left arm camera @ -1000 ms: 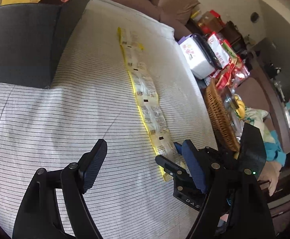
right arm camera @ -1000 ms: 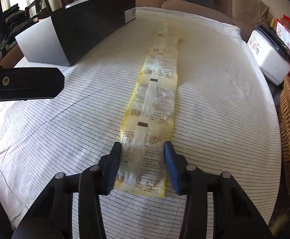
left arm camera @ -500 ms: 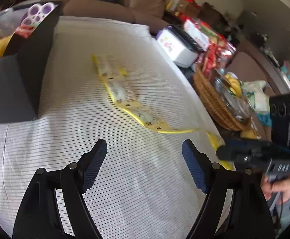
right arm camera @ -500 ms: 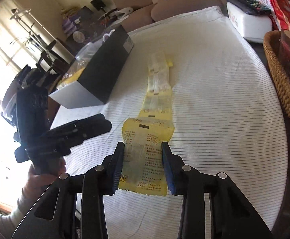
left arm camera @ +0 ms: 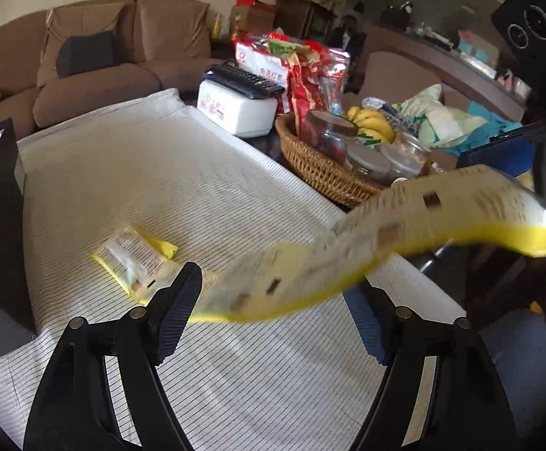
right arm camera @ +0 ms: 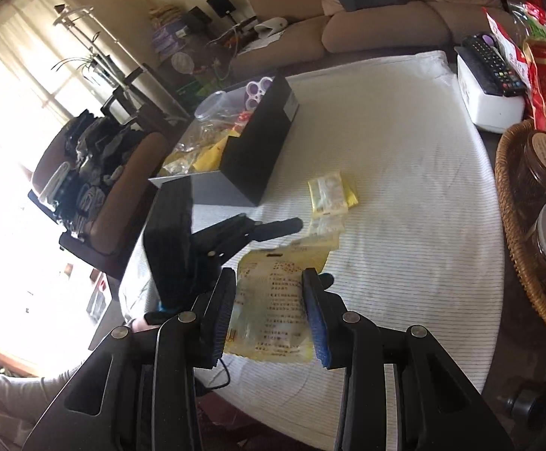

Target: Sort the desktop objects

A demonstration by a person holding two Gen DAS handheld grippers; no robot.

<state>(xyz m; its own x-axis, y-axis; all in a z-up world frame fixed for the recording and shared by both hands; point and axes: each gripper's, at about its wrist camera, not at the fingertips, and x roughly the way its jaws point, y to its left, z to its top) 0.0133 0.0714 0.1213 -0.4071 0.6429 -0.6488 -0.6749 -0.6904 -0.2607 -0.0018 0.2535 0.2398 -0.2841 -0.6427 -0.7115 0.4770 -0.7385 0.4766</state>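
Note:
A long yellow strip of joined packets hangs in the air across the left wrist view, its far end still on the striped white cloth. My right gripper is shut on the strip's near end and holds it raised above the table. My left gripper is open and empty, with the strip sagging between its fingers without contact. The left gripper also shows in the right wrist view, under the strip. A black open box holding yellow packets stands at the table's left.
A wicker basket with jars and bananas sits at the table's right edge. A white box with a remote on top stands beyond it. Red snack bags and a brown sofa lie behind.
My right gripper has closed on the strip's near end and lifted it high, pulling most of the strip off the cloth. My left gripper has swung to face the strip and basket.

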